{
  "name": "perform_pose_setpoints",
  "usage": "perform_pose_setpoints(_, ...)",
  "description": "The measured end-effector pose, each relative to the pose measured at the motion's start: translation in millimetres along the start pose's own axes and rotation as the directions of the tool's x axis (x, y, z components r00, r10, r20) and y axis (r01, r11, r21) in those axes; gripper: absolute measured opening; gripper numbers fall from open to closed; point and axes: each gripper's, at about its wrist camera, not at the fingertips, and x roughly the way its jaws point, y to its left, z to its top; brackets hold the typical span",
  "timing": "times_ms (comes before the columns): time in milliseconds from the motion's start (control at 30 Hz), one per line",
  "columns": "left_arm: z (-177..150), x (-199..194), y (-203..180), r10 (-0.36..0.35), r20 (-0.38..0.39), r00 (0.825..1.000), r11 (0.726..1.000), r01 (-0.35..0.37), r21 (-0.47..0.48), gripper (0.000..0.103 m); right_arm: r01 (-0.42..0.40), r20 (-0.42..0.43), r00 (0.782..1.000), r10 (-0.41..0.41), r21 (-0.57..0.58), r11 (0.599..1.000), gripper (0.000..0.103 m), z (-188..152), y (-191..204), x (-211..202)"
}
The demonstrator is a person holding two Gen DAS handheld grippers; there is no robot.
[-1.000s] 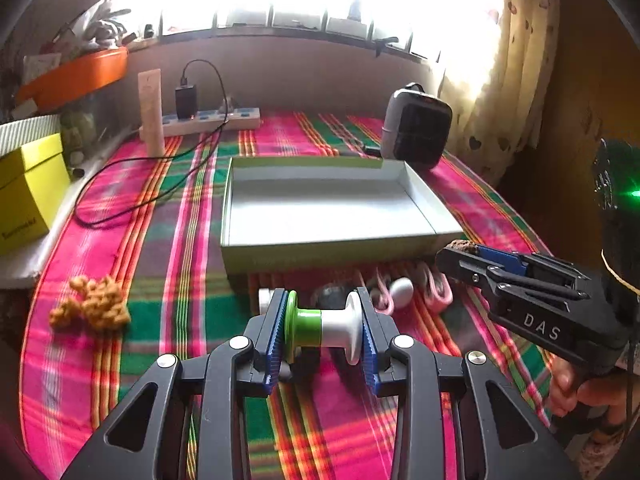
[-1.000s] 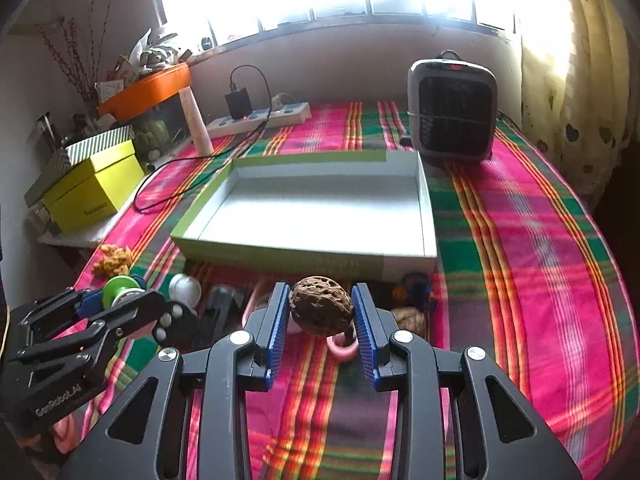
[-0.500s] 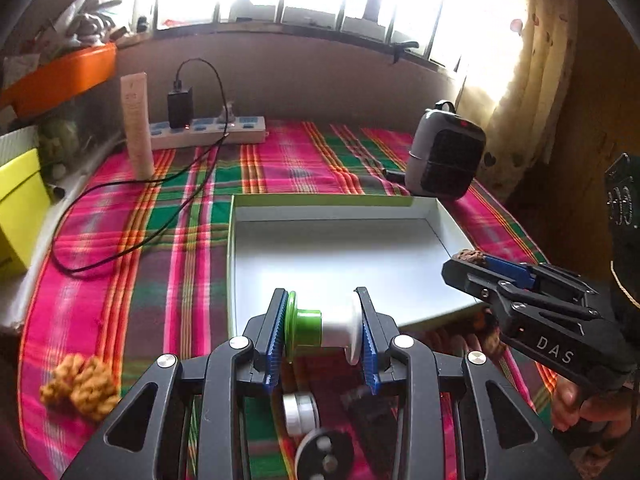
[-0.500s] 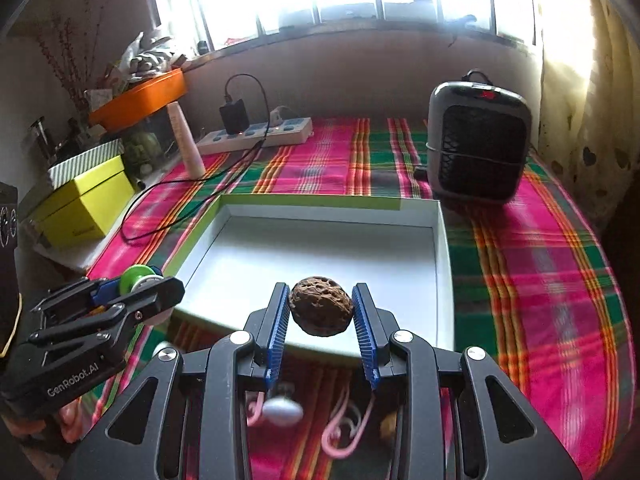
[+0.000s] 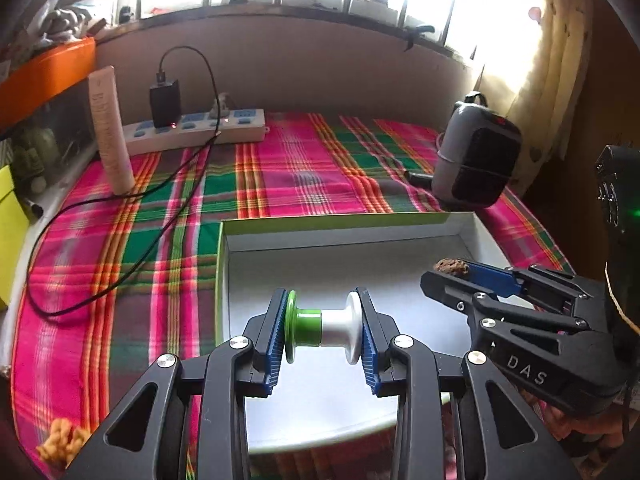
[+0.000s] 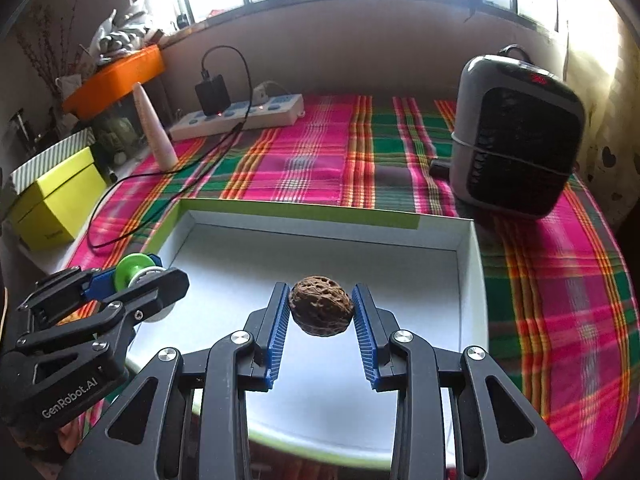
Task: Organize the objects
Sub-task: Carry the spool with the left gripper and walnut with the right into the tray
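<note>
The left gripper points forward and downward, its jaws partly closed with the blue ribbed pads pressing on both ends of a green-and-white spool. The right gripper sits just beside it at a like downward tilt, jaws partly closed on a brown walnut, clamped between its pads. Both are held in the air, side by side and apart.

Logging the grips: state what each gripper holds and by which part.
Left gripper: green-and-white spool, clamped by its two end flanges. Right gripper: walnut, pinched across its sides.
</note>
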Motion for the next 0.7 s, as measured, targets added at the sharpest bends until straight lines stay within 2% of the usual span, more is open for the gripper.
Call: perform_pose_setpoints(700,8.9,35.1,1.8,0.038,-0.049,0.998,0.999,-0.037,0.014,0.031,0.025,-0.048,0.999,-0.026,-0.017,1.0,0.033,11.8,0.0,29.2)
